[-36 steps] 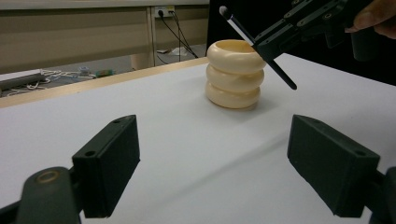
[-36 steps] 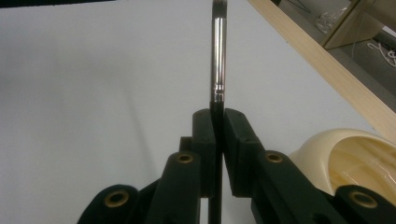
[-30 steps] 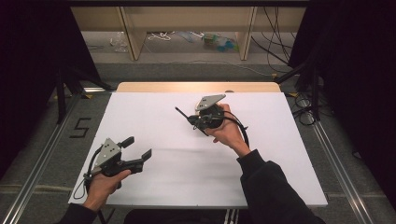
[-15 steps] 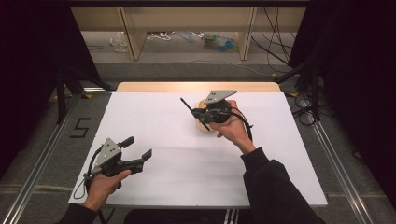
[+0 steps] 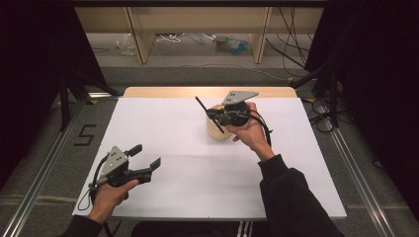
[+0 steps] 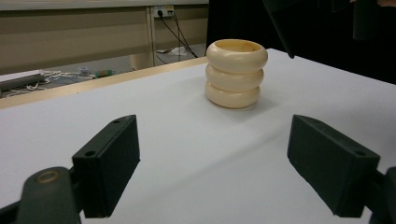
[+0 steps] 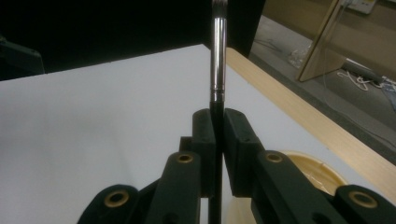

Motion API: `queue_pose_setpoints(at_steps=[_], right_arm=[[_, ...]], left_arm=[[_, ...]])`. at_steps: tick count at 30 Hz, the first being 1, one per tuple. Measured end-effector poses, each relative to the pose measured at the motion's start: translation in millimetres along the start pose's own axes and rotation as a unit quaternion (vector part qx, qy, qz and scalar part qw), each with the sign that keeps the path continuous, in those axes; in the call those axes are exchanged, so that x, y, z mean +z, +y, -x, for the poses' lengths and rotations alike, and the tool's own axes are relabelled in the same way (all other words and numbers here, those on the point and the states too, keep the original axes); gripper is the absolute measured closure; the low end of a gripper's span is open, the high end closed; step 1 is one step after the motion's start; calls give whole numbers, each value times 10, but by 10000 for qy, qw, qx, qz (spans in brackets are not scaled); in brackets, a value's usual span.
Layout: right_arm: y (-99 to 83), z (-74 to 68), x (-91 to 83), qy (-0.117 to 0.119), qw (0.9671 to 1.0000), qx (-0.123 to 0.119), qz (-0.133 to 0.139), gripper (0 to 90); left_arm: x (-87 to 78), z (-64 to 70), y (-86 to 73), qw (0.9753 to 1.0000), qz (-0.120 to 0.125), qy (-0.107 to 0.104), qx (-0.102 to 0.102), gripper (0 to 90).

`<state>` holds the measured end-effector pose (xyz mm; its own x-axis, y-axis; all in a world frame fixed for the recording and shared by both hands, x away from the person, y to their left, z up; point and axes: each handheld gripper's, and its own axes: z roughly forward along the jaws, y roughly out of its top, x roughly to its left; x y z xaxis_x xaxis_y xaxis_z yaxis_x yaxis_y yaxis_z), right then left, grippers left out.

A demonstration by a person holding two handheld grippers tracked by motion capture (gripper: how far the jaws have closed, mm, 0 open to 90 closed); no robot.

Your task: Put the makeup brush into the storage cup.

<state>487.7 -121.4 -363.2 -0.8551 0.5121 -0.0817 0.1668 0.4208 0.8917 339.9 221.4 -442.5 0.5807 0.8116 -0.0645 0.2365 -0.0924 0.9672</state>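
Observation:
A cream holder built like three stacked rings stands upright on the white table, beyond its middle. My right gripper hovers just above it, shut on a thin black brush that sticks up and to the left. In the right gripper view the jaws clamp the black handle of the brush below its silver ferrule, and the holder's rim lies underneath. My left gripper rests near the front left, open and empty. The left gripper faces the holder.
A wooden strip borders the table's far edge. Behind it stands a low shelf with cables and small items. Black curtains hang on both sides, and metal rails run along the floor.
My right gripper has carried the brush away from me and slightly right, ending over the holder, which now shows below the hand. The left gripper has stayed put.

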Motion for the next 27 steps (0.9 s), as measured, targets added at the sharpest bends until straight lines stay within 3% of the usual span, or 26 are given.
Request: queue_pose_setpoints(at_steps=[3, 9, 27], right_arm=[[14, 64, -44, -105, 9998, 28, 163, 842], [-6, 161, -97, -214, 9994, 165, 225, 842], [-23, 262, -114, -432, 9977, 258, 448, 842]], left_arm=[[3, 0, -2, 10000, -6, -4, -1, 170], [6, -2, -2, 10000, -16, -11, 9, 170], [4, -7, -1, 10000, -8, 16, 8, 170]])
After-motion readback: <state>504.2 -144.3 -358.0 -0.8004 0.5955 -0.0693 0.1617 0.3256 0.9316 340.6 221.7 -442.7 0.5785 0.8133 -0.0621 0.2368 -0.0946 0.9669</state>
